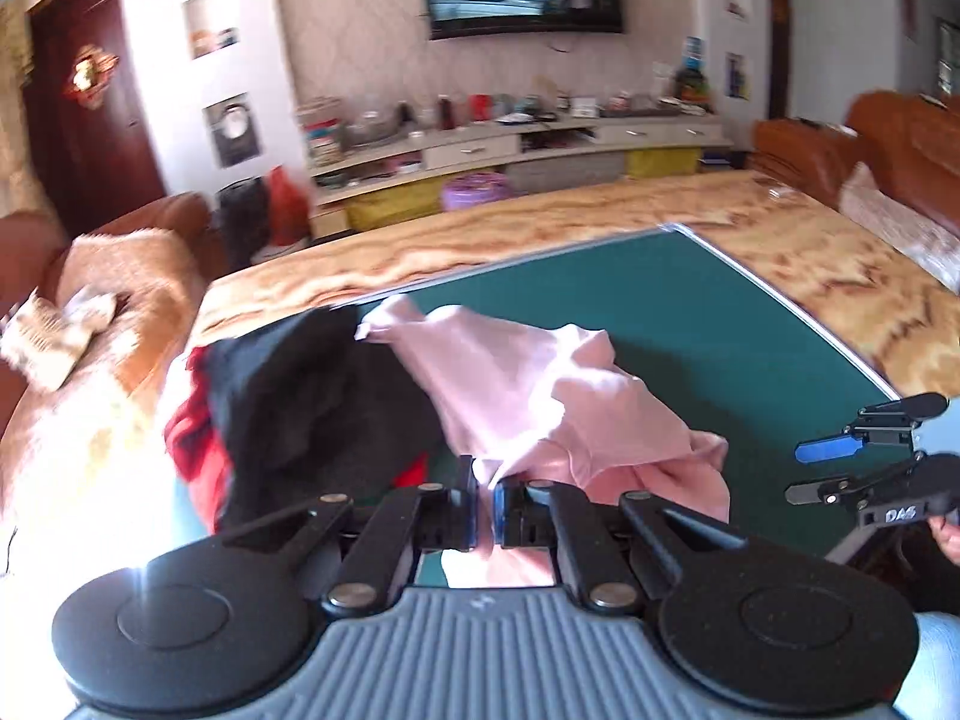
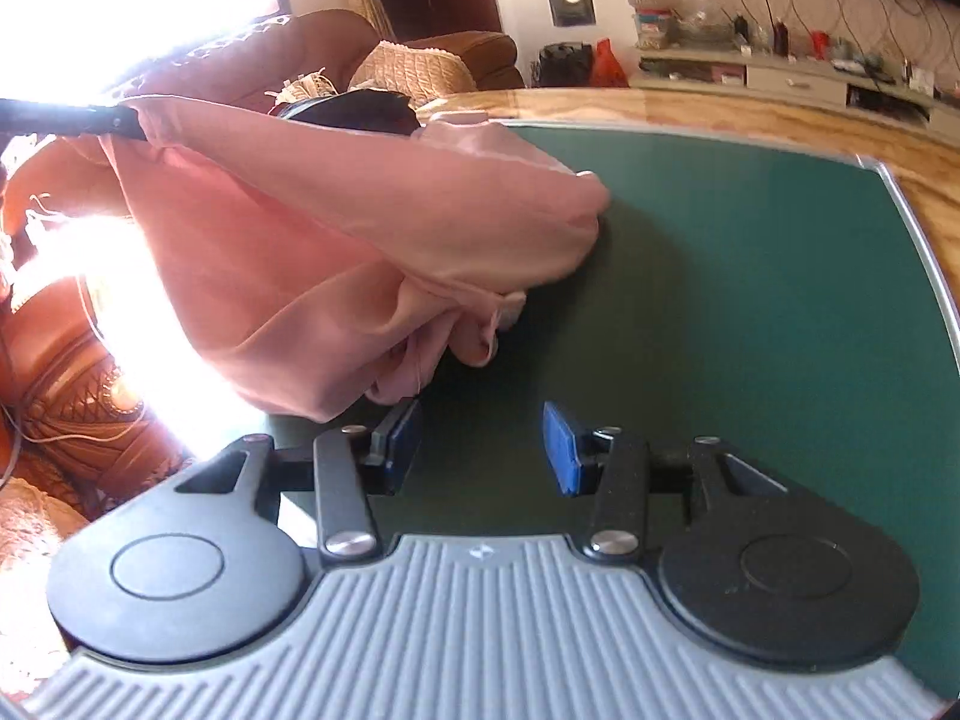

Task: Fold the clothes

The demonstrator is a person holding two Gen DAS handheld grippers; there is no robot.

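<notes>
Pink cloth, bunched and creased, is all that is in play so far, and the folding itself has not begun, as far as these views show. At the left edge of the mat (image 1: 690,312) sits a pile (image 1: 300,408) of dark and red clothes, partly over the mat's border and onto the wooden table (image 1: 810,264); none of it looks folded. Just right of the pile, the left gripper (image 1: 485,507) is clenched on an edge of the pink garment (image 1: 540,396), and the cloth rises from the pinch in a loose, crumpled peak. In the right wrist view the garment (image 2: 360,228) hangs from that gripper (image 2: 129,119) as a sagging bag, its lower folds drooping to the mat near its left side, with one rounded bulge touching the green surface.

Further right, the right gripper (image 2: 483,447) hovers low over the mat near its front edge, jaws apart and holding nothing; its left finger (image 2: 402,438) is just beside the lowest fold of the garment but apart from it. The rest of the mat, toward its far right corner, is bare.

My judgement: the task is at its start. One garment is picked from the pile; it needs a second grip, spreading flat on the mat, then folding. The pile remains after that.
</notes>
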